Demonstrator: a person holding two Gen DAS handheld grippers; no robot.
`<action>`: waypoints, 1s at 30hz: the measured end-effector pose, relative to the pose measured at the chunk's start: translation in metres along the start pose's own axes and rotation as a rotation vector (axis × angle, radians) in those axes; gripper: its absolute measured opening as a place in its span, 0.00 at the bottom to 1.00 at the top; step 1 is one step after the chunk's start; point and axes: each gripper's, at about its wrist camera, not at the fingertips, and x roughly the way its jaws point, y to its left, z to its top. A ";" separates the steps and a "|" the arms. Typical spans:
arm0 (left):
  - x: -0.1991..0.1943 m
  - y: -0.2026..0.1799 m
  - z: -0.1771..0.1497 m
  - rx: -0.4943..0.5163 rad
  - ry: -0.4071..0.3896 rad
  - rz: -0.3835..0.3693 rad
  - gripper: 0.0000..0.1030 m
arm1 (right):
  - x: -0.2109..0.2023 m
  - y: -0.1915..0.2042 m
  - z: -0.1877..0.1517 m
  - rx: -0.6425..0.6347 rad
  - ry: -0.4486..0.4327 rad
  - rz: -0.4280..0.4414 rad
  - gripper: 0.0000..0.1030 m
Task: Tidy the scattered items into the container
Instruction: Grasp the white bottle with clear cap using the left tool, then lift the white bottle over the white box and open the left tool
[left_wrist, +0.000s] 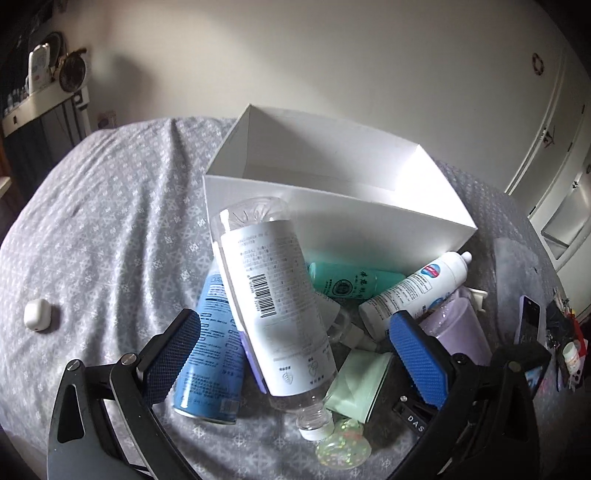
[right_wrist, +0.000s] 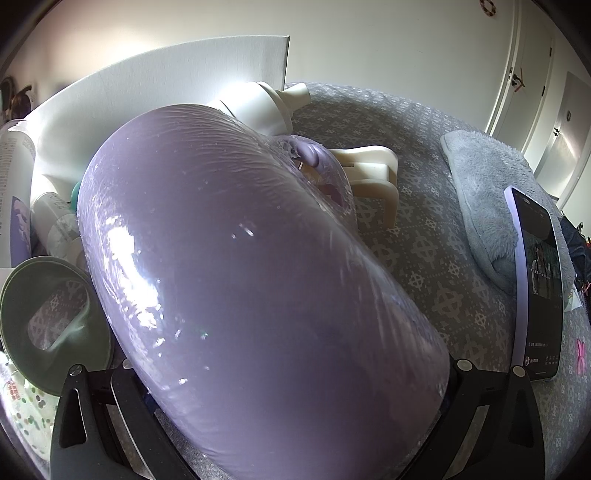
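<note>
- White card makes one box (left_wrist: 369, 218), open-topped and bare inside as far as shows, on a grey patterned bedspread (left_wrist: 110, 206).
- One clear bottle (left_wrist: 273, 302) lies tilted, base resting against the box's near wall, cap toward the camera, between the pads of the left gripper (left_wrist: 295, 354); the jaws stand wide and released, neither pad touching it.
- Under it lies one blue can (left_wrist: 208, 350), and beside that one teal bottle (left_wrist: 347, 282) and one white bottle (left_wrist: 413, 290), both close against the box's near wall.
- One green packet (left_wrist: 354, 384) and one glittery clear piece (left_wrist: 341, 446) lie nearest the camera.
- One lilac bottle (right_wrist: 258, 277) fills the right wrist view; the right gripper (right_wrist: 295, 424) is clenched on its lower end, though the pads themselves are hidden.
- One white case (left_wrist: 37, 314) sits alone far to the left, with open bedspread all round it.
- One phone (right_wrist: 535, 288) leans on one fluffy grey cloth (right_wrist: 491, 206) at the right.
- One cream clip (right_wrist: 373, 173) lies just behind the lilac bottle.
- Clutter crowds the box's near wall; its left side has free room.
</note>
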 end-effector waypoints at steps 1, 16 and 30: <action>0.012 -0.002 0.003 0.006 0.037 0.010 1.00 | 0.000 0.000 0.000 0.000 0.000 0.000 1.00; 0.067 -0.013 0.002 -0.033 0.155 0.110 0.59 | 0.000 0.000 0.000 0.000 0.000 0.000 1.00; -0.030 -0.006 0.004 -0.016 -0.067 -0.108 0.59 | -0.002 0.001 -0.003 0.000 -0.001 0.000 1.00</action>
